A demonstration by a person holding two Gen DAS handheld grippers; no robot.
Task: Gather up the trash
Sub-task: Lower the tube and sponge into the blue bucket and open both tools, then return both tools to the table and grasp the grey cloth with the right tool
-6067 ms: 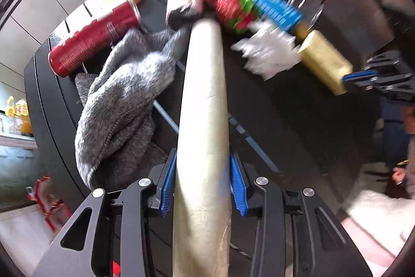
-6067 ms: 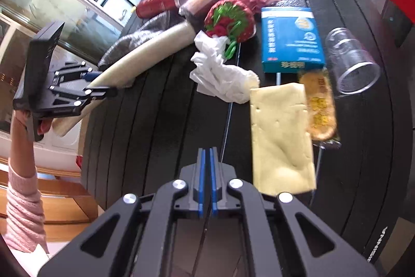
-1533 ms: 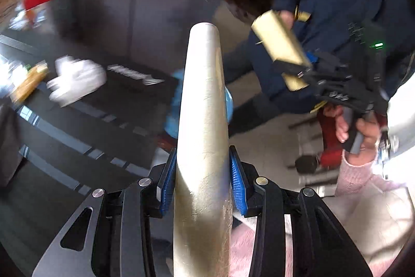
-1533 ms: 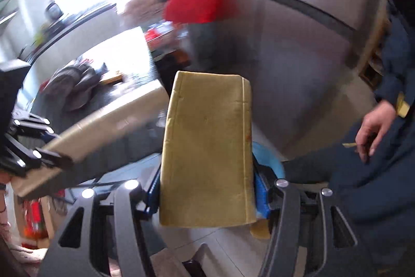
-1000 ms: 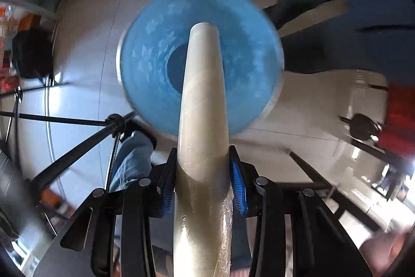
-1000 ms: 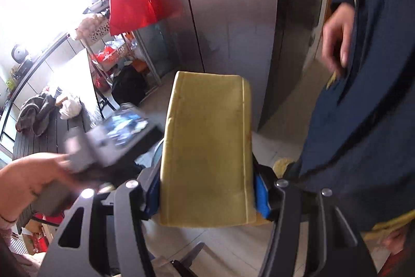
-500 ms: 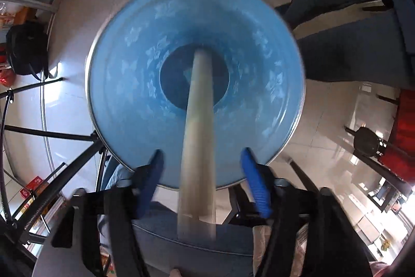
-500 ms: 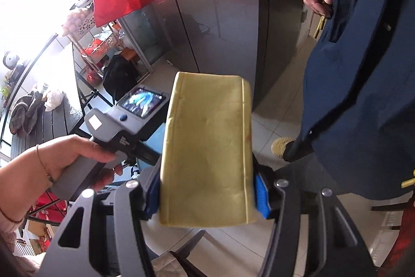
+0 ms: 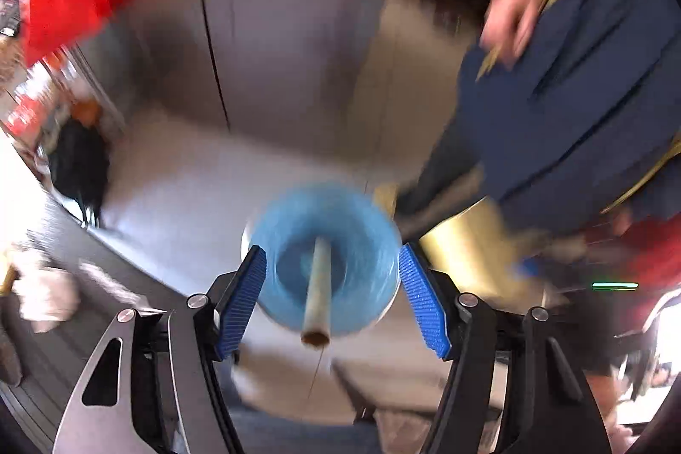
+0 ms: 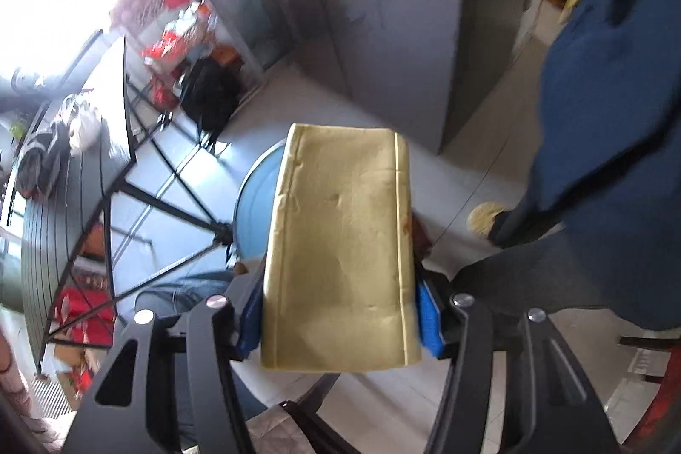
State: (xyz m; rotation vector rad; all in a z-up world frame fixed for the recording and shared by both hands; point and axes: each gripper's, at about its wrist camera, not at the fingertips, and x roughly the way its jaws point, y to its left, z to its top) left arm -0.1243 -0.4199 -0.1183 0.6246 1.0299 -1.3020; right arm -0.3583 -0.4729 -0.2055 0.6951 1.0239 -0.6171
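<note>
Left wrist: left gripper [image 9: 332, 296] jaws wide apart, holding nothing; cardboard tube [image 9: 318, 292] stands in blue bin [image 9: 361, 241] below.
Right gripper [image 10: 340, 309] jaws clamp yellow sponge [image 10: 340, 249] above the bin [image 10: 255, 207].

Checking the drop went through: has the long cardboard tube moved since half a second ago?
Yes. The cardboard tube has left the open left gripper and now stands inside the blue bin, lower end down, upper end poking above the rim.

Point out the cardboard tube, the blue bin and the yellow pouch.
cardboard tube [image 9: 318, 292]: left wrist view, mid-length of the tube.
blue bin [image 9: 361, 237]: left wrist view, inner wall.
yellow pouch [image 10: 340, 241]: right wrist view, middle of its flat face.
</note>
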